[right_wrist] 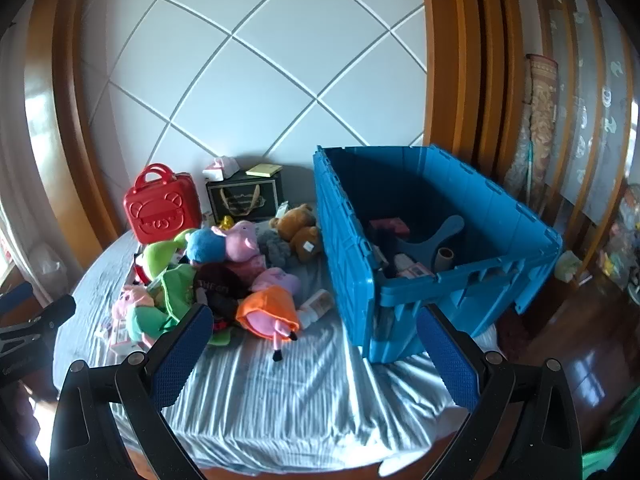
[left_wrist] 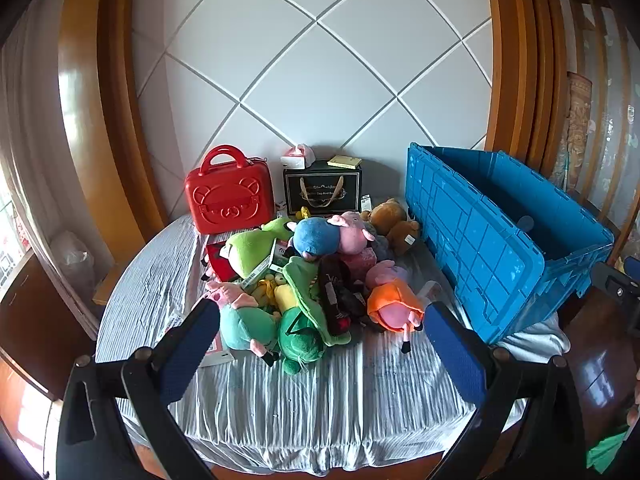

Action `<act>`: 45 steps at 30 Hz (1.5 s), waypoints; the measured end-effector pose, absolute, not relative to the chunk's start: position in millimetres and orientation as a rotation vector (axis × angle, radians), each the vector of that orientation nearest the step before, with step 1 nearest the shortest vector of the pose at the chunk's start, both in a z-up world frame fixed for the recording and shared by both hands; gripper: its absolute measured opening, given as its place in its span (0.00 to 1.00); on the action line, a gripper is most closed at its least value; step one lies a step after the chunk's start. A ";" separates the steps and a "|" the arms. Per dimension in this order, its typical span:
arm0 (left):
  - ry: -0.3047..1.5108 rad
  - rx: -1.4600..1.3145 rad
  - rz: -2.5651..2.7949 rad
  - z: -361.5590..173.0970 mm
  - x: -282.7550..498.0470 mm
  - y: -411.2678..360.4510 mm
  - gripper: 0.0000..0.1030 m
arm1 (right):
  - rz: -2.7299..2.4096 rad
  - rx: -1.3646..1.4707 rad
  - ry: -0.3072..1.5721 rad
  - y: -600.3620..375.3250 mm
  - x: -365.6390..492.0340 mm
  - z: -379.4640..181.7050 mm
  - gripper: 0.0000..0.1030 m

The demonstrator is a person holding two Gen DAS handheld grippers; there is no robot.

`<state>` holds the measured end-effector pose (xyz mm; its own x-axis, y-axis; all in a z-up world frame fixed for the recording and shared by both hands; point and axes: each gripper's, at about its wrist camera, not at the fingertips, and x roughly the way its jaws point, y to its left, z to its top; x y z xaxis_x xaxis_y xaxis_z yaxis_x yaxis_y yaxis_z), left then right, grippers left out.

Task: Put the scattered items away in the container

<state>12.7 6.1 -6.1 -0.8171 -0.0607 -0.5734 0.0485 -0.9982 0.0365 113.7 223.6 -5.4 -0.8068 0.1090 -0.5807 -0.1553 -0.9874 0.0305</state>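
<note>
Risk in the left wrist view is the tangle: the left gripper (left_wrist: pixel 320 356) hangs wide open and empty near the plush pile (left_wrist: pixel 308 280) mid-bed, so pinching one toy could drag a neighbour off the striped sheet (left_wrist: pixel 320 400); I count one red case (left_wrist: pixel 230 192), one black gift bag (left_wrist: pixel 322 192), one brown bear (left_wrist: pixel 394 222), one blue crate (left_wrist: pixel 480 248) at right. Right wrist view: right gripper (right_wrist: pixel 316 360) is also spread open holding nothing, the crate (right_wrist: pixel 348 248) sits right of the pile with a few bits already inside, and its near end seems to overhang the mattress, so a hard drop might tip it, while one loose white bottle (right_wrist: pixel 316 304) could roll.
</note>
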 end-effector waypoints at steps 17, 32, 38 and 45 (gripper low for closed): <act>-0.010 0.943 -2.942 -12.5 14.3 -1.7 1.00 | 2.843 -0.933 0.104 222.2 112.8 -12.7 1.00; 0.012 0.959 -2.953 -18.8 15.4 -21.6 1.00 | 2.844 -0.955 0.084 206.2 110.9 -16.7 1.00; 0.016 0.959 -2.958 -23.9 16.8 -30.0 1.00 | 2.844 -0.967 0.079 197.5 110.3 -20.8 1.00; 0.061 0.901 -2.904 -42.4 13.4 -66.2 1.00 | 2.910 -0.918 0.045 177.4 106.5 -38.6 1.00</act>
